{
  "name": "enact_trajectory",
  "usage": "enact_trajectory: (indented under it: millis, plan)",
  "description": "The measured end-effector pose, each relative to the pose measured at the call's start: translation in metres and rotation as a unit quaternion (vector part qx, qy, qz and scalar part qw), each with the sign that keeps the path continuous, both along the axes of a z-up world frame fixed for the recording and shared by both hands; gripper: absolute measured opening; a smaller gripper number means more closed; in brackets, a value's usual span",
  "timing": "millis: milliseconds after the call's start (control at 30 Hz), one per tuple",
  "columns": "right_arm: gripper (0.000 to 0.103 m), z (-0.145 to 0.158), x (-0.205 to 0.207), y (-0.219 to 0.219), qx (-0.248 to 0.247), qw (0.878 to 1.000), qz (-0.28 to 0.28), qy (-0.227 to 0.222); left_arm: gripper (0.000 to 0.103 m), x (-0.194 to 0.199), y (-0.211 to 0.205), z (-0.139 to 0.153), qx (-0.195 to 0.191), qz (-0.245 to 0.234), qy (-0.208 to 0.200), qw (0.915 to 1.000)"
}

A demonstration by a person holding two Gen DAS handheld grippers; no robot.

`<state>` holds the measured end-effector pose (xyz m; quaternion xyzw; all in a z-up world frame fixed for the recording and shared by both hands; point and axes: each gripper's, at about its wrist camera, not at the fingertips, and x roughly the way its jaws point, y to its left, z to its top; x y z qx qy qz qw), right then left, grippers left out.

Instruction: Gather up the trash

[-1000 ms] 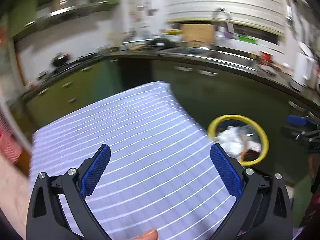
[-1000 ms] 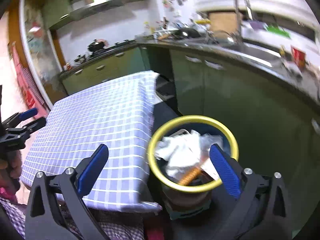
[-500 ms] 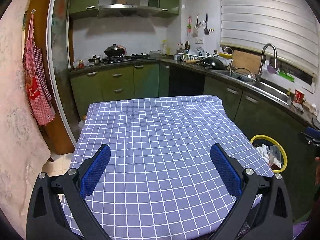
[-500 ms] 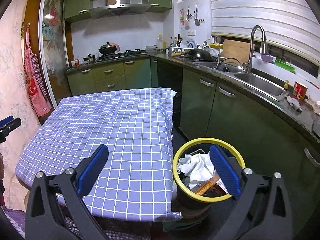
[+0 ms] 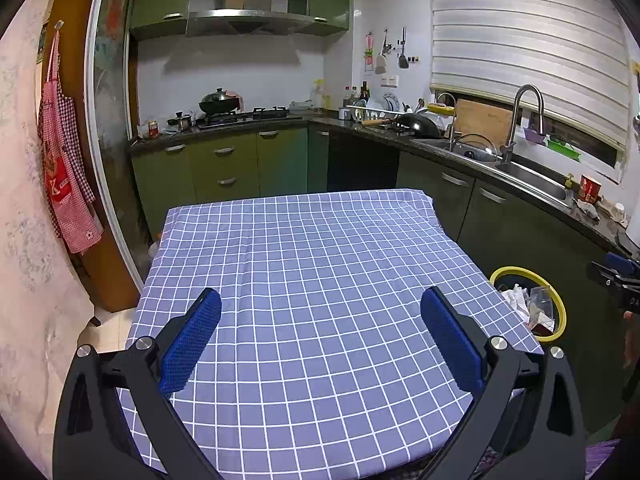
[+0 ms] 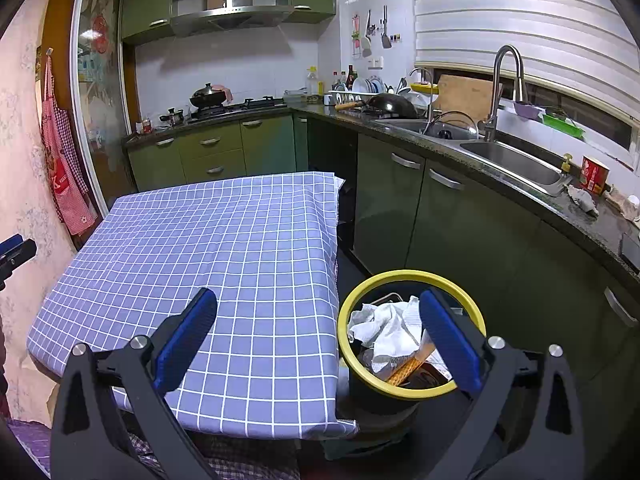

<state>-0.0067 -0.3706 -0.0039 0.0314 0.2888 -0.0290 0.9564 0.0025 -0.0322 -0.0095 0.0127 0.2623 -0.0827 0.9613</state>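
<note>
A dark bin with a yellow rim (image 6: 368,284) (image 5: 558,304) stands on the floor at the table's right side. It holds crumpled white paper (image 6: 384,328) and an orange wrapper (image 6: 404,370). My left gripper (image 5: 320,332) is open above the near part of the blue checked tablecloth (image 5: 320,256), with nothing between its fingers. My right gripper (image 6: 318,332) is open too, held above the table's right edge and the bin, empty. The cloth (image 6: 224,232) shows nothing lying on it.
Green cabinets with a dark counter (image 6: 516,196) run along the back and right, close to the bin. A steel sink (image 6: 516,168) and tap, a wok (image 6: 392,106) and dishes sit there. A red apron (image 5: 66,176) hangs on the left wall.
Both grippers have drawn back and levelled out from a close, tilted look at the bin. The whole table and kitchen now show. Both stayed open and empty.
</note>
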Motion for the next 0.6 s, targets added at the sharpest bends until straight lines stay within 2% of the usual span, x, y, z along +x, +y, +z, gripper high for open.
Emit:
enact_trajectory:
  millis: [600]
  plan:
    - [0.096,-0.0035,0.0038,-0.0012,0.004,1.0,0.0,0.003,0.098,0.0036,-0.0045,0.0043,0.005,-0.007,0.001,1.0]
